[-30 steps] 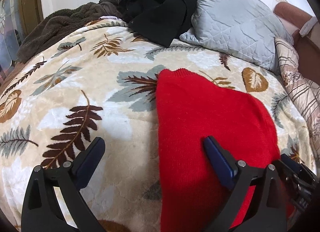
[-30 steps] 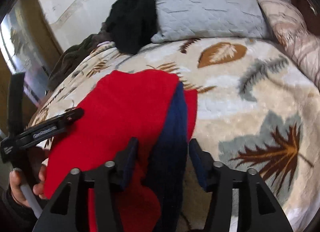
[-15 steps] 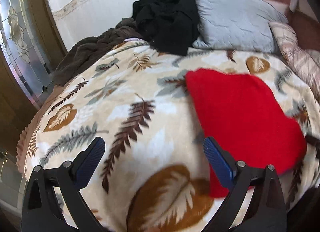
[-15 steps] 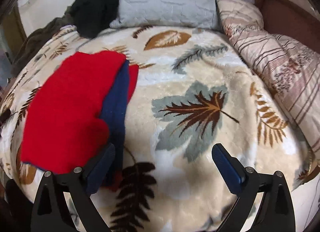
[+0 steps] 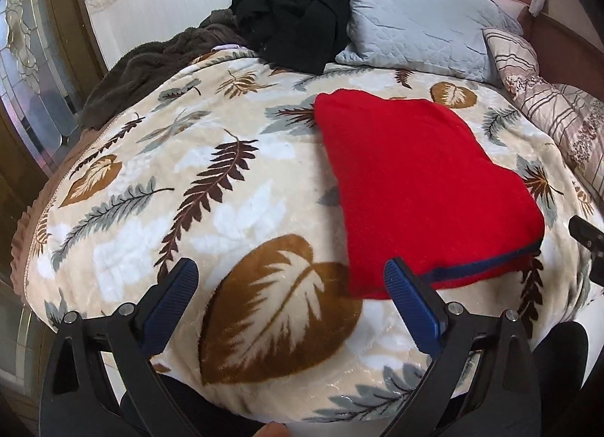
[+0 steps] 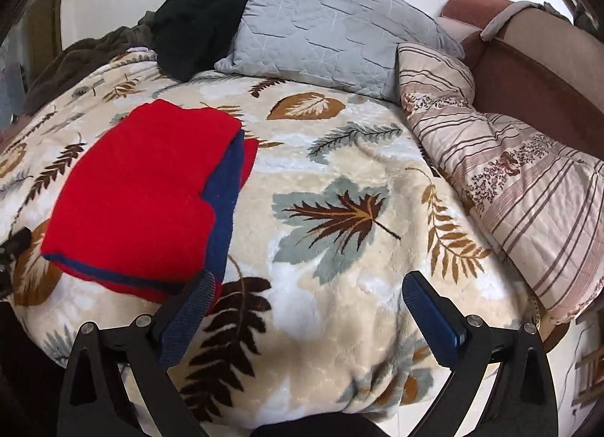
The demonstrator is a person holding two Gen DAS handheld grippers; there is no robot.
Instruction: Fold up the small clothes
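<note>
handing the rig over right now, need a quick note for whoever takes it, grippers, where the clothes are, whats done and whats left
Left gripper: open, empty, held above the leaf-print blanket, just left of the garment's near edge.
Right gripper: open, empty, above the blanket to the right of the garment.
Red garment: folded into a compact stack on the blanket, navy trim showing along its right and near edges. Neither gripper touches it.
Done: this piece looks folded.
Left: perhaps tidy the slightly uneven right edge. A black garment is heaped by the grey pillow; whether it belongs to the job is not clear.
</note>
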